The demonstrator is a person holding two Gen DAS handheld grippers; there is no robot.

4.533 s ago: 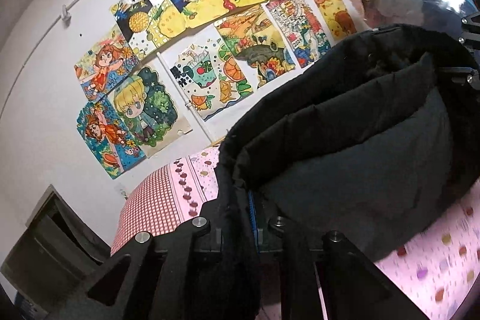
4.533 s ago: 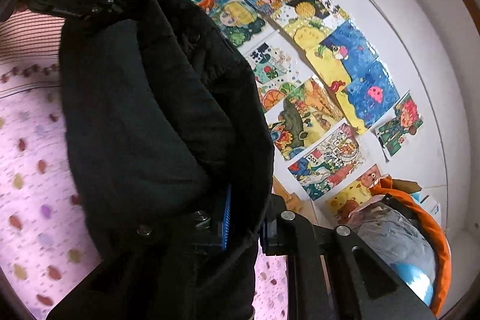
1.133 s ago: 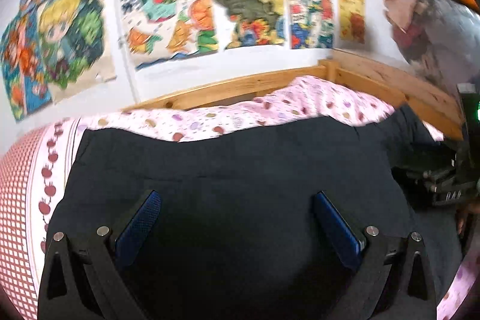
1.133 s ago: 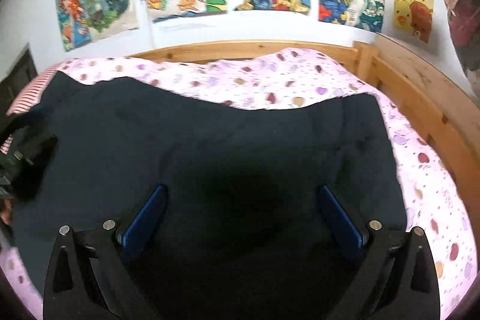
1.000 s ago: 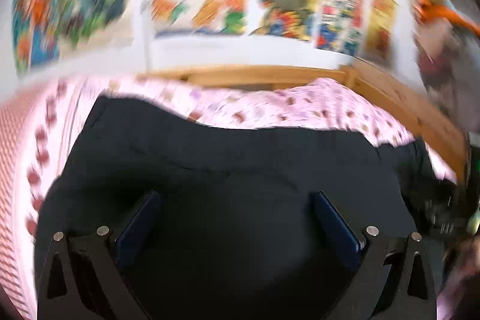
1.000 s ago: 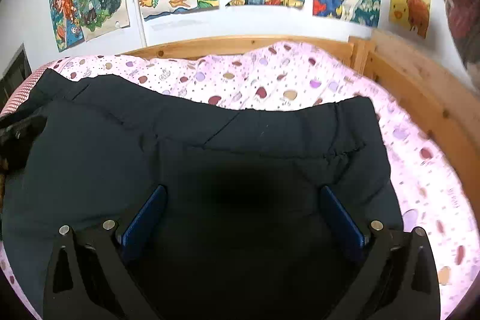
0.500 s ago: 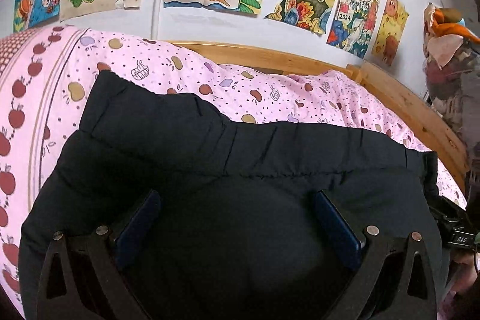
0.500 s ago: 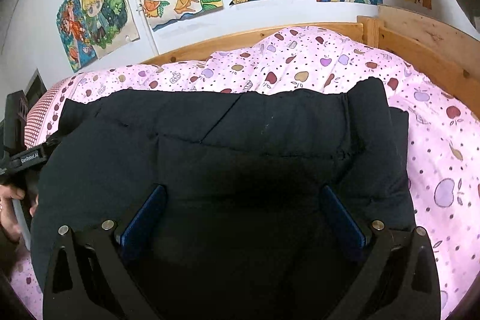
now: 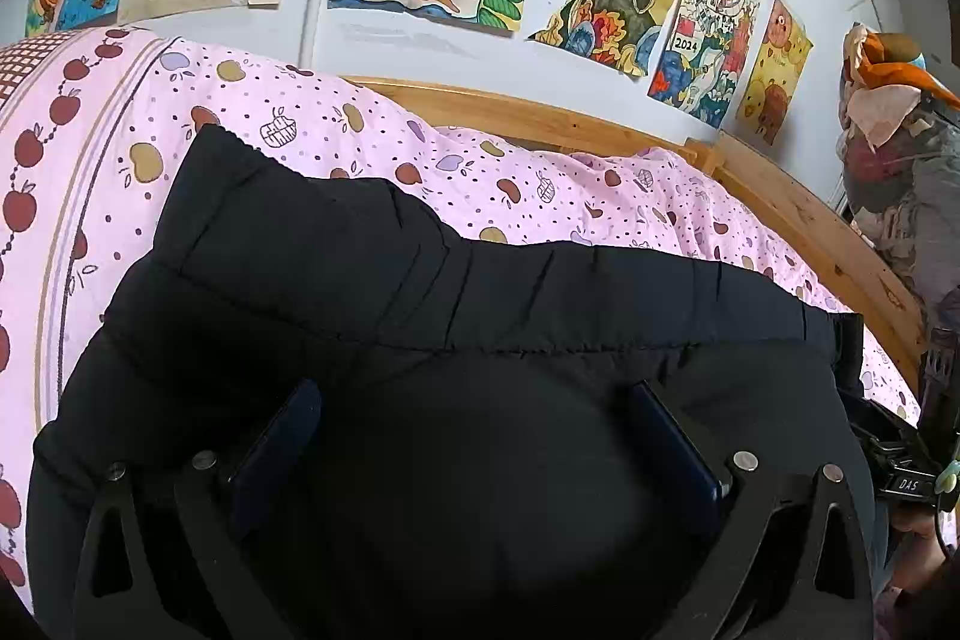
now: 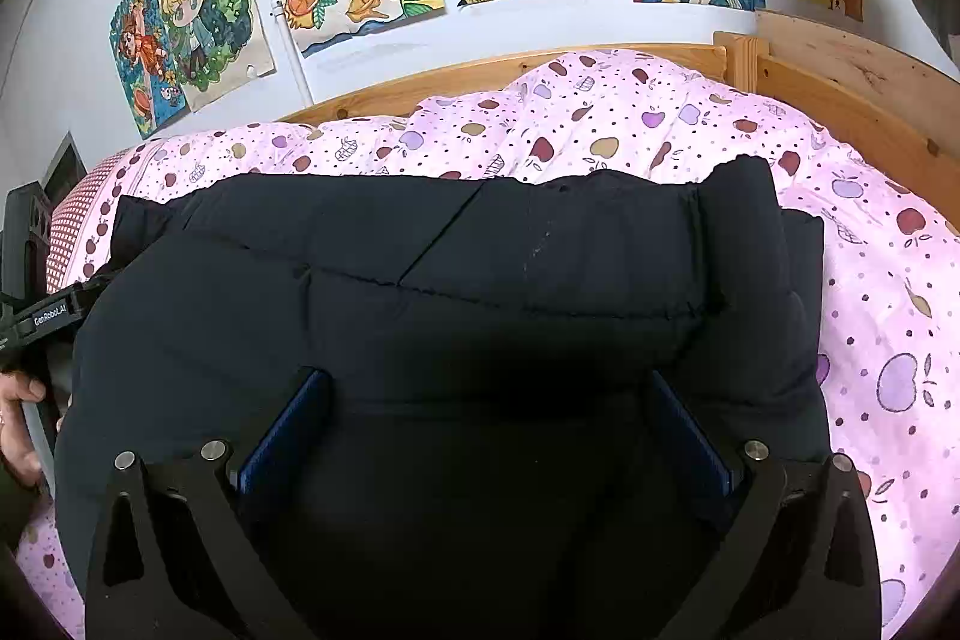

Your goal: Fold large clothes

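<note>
With jacket (image 9: 480,316) lying folded on bed (image 10: 870,280) beneath both: left hand-held gripper (image 9: 474,436) wide, empty; right hand-held gripper (image 10: 486,424) wide, empty. Press layers flat, align edges ahead before regrasping.

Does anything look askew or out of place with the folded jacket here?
Slightly: the black jacket lies folded on the pink bedspread, but a lower layer sticks out past its right edge. Both grippers are open.

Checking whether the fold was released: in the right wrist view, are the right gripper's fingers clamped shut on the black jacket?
No, the right gripper is open, its blue-padded fingers spread wide apart over the black jacket lying on the pink bedspread.
</note>
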